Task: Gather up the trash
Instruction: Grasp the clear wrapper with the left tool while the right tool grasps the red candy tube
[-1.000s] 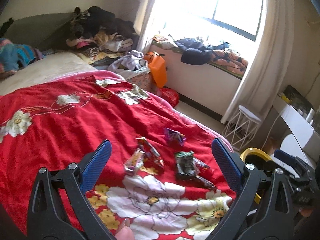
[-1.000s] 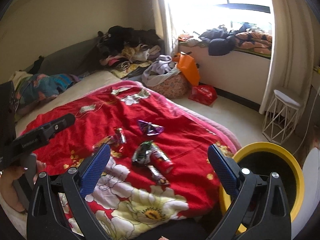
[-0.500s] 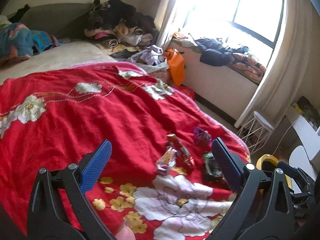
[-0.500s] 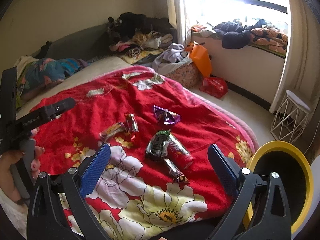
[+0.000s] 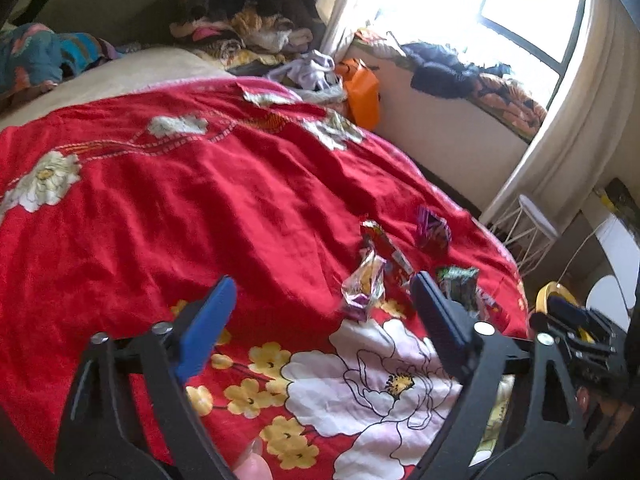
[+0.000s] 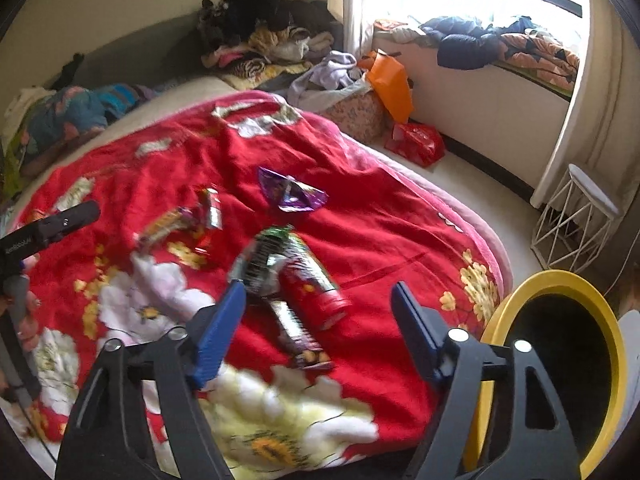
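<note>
Several snack wrappers lie on a red flowered blanket. In the left wrist view a silvery crumpled wrapper lies just ahead of my open, empty left gripper, with a red wrapper, a purple wrapper and a dark green one beyond. In the right wrist view my open, empty right gripper hovers over a green-black wrapper, a red tube-like packet and a thin bar wrapper. A purple wrapper lies farther off. A yellow-rimmed black bin stands at the bed's right.
Piles of clothes sit at the bed's far end. An orange bag, a red bag and a white wire stool stand on the floor by the window wall. The left gripper's handle shows at the left.
Both grippers have moved lower and closer to the wrappers. The left view has swung so the wrappers sit to the right. Both jaw gaps look somewhat narrower.
</note>
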`<state>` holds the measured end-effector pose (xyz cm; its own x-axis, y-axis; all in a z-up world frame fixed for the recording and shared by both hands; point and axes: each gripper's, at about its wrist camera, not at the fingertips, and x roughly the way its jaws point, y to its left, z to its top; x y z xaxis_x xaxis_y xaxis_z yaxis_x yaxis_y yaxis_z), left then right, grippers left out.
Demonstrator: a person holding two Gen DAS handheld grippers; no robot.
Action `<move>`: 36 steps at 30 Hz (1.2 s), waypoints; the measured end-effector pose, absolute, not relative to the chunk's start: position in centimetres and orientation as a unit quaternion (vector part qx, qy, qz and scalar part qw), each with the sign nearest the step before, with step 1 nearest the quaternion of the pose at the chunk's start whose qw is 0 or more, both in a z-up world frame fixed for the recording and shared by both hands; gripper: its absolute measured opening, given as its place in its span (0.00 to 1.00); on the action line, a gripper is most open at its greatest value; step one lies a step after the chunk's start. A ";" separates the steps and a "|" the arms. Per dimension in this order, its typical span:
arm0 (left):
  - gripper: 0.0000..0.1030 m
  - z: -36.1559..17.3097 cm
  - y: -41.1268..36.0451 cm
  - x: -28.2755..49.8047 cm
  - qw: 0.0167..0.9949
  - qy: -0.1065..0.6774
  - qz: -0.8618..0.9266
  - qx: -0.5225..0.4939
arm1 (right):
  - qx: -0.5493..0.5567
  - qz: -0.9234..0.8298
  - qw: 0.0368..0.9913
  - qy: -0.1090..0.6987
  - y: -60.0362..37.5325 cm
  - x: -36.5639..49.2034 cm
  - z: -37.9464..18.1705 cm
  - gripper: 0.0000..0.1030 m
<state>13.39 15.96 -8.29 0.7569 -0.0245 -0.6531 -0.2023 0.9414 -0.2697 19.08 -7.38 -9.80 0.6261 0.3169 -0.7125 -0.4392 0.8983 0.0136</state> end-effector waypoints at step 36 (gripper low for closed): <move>0.12 -11.7 13.4 17.5 0.902 0.399 -0.006 -0.164 | -0.022 0.245 0.871 0.425 -7.2 23.1 -13.6 0.28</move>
